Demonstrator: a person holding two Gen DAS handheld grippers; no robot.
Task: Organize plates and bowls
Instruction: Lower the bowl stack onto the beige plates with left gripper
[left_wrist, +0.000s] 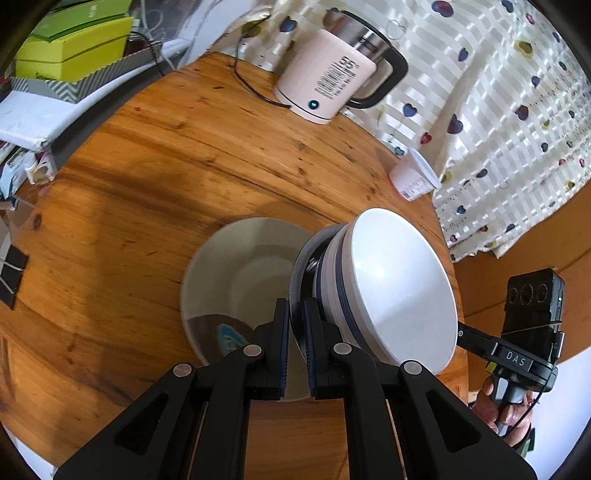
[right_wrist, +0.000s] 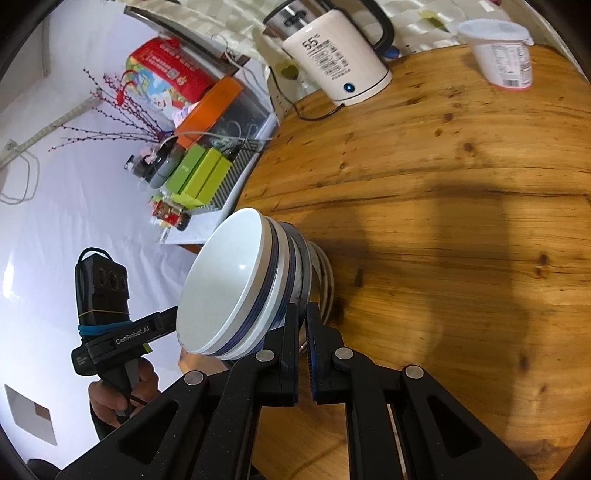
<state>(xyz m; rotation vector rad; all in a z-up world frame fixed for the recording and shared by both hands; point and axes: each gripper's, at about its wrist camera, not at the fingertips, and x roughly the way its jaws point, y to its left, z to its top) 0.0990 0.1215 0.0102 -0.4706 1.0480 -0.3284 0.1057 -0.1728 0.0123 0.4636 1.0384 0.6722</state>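
Observation:
A stack of white bowls with blue bands (left_wrist: 391, 288) is held up on its side between both grippers. My left gripper (left_wrist: 295, 325) is shut on the rim of the lowest, grey-rimmed bowl in the stack. My right gripper (right_wrist: 302, 328) is shut on the same stack (right_wrist: 236, 291) from the opposite side. A pale plate (left_wrist: 236, 280) lies flat on the round wooden table (left_wrist: 166, 166), below and left of the stack. The right gripper's body (left_wrist: 532, 332) shows in the left wrist view, and the left gripper's body (right_wrist: 107, 317) in the right wrist view.
A pink-white electric kettle (left_wrist: 332, 74) with a cord stands at the table's far edge. A white plastic tub (left_wrist: 413, 177) sits near the curtain side. Green boxes (left_wrist: 74, 44) and clutter lie beyond the table's left edge.

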